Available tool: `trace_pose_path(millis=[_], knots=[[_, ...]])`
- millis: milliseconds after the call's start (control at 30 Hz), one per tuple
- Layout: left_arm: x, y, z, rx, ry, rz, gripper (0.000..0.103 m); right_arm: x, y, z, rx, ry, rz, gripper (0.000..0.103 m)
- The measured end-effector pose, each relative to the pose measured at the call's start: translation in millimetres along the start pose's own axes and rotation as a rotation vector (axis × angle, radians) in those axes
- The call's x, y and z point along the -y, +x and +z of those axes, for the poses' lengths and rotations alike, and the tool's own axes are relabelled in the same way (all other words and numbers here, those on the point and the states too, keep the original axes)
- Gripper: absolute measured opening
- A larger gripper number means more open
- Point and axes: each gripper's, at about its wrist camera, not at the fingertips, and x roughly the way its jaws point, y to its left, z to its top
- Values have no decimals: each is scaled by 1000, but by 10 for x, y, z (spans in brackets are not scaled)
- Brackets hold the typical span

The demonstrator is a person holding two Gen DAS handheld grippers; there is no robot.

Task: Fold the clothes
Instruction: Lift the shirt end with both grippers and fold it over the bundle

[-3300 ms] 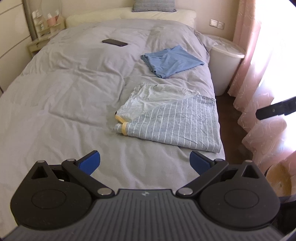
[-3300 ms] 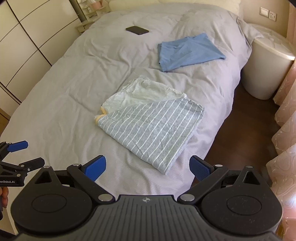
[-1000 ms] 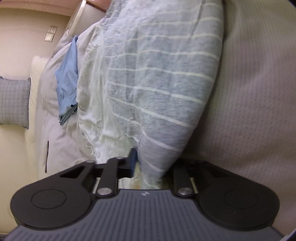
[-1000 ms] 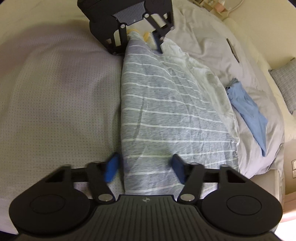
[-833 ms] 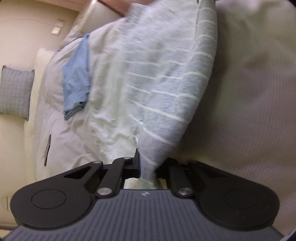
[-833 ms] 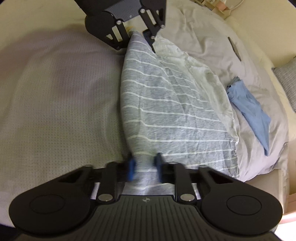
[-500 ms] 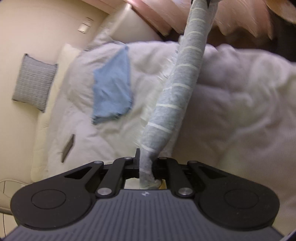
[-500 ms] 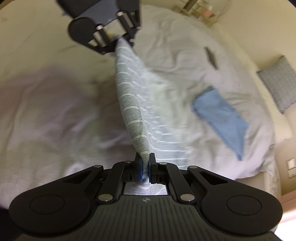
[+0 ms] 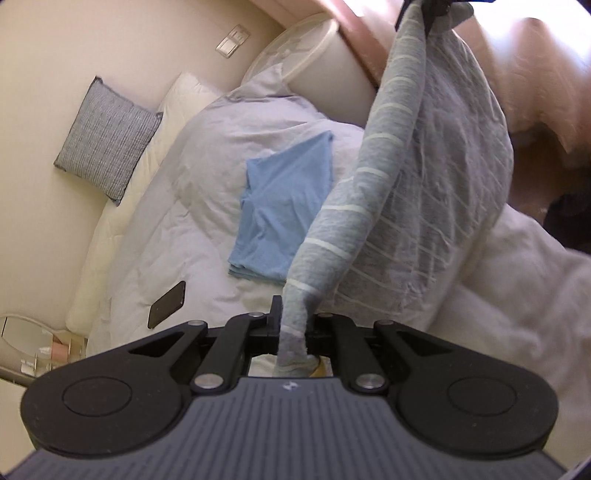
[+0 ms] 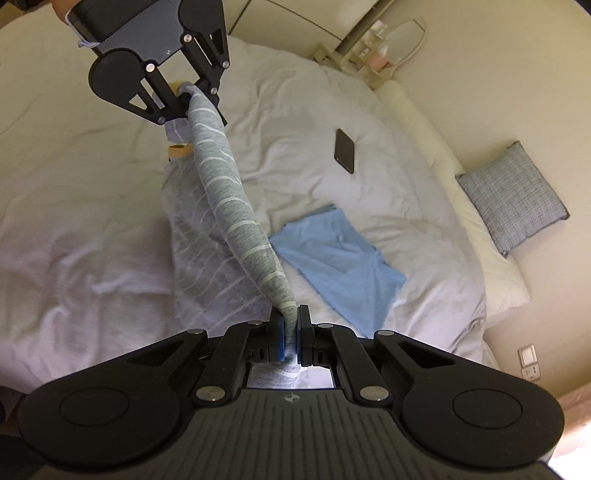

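A grey shirt with white stripes [image 9: 417, 192] [image 10: 236, 206] hangs in the air above the bed, stretched between both grippers. My left gripper [image 9: 293, 325] [image 10: 184, 96] is shut on one end of it. My right gripper [image 10: 290, 332] is shut on the other end; in the left wrist view that gripper [image 9: 428, 14] shows only partly, at the top edge. The cloth sags below the taut edge. A folded blue shirt [image 9: 284, 210] [image 10: 340, 258] lies flat on the duvet beyond it.
The grey duvet [image 10: 92, 206] covers the bed. A black phone [image 10: 344, 149] [image 9: 167, 304] lies on it near the pillows. A patterned cushion [image 10: 513, 195] leans on the wall. A white bin [image 9: 325, 70] and pink curtain [image 9: 535, 66] stand beside the bed.
Both grippers closed on the striped shirt's ends and lifted it off the bed; it now hangs stretched between them, higher than half a second ago.
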Motion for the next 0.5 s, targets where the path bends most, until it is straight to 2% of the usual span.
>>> trace_pose_path(millis=[133, 267, 400, 500], knots=[[-337, 468, 371, -55, -72, 17, 5, 555, 256, -204, 38, -13, 61, 3], [-872, 897, 680, -92, -132, 109, 5, 1319, 702, -261, 93, -52, 79, 3], [-1388, 1253, 939, -113, -200, 212, 5, 2136, 1155, -56, 194, -117, 6, 3], [-1470, 1551, 1006, -133, -210, 247, 5, 2594, 1430, 108, 270, -154, -49, 3]])
